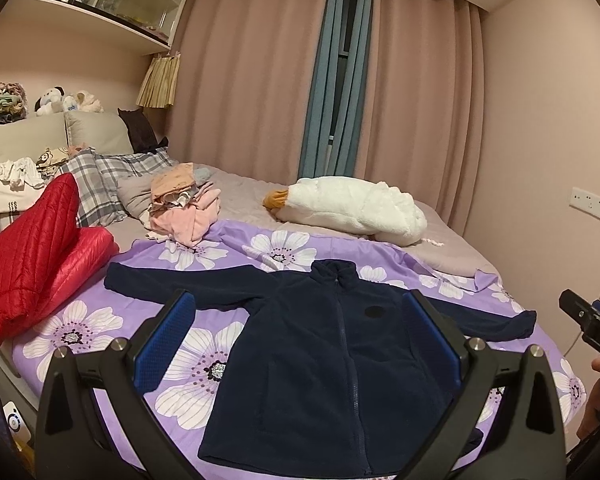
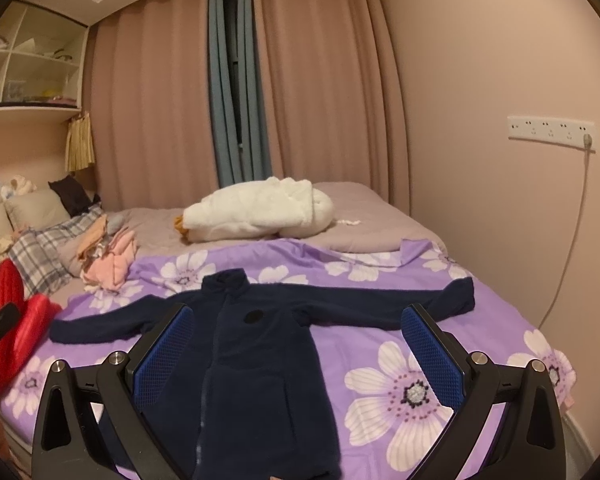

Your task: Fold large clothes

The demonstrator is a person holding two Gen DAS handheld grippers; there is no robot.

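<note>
A dark navy fleece jacket point(image 1: 320, 352) lies flat and face up on a purple flowered sheet point(image 1: 100, 320), zipped, both sleeves spread out sideways. It also shows in the right wrist view point(image 2: 252, 360). My left gripper point(image 1: 298, 300) is open and empty, held above the jacket's body, its blue pads point(image 1: 168, 332) wide apart. My right gripper point(image 2: 298, 312) is open and empty, above the jacket's right side and sleeve point(image 2: 400, 304). The right gripper's tip shows at the left view's right edge point(image 1: 588, 320).
A red quilted jacket point(image 1: 32, 264) lies at the bed's left edge. A pile of pink clothes point(image 1: 184, 212) and a white plush goose point(image 1: 352, 208) lie further up the bed. Plaid pillows point(image 1: 100, 184) sit by the headboard. The wall point(image 2: 500, 200) borders the bed's right side.
</note>
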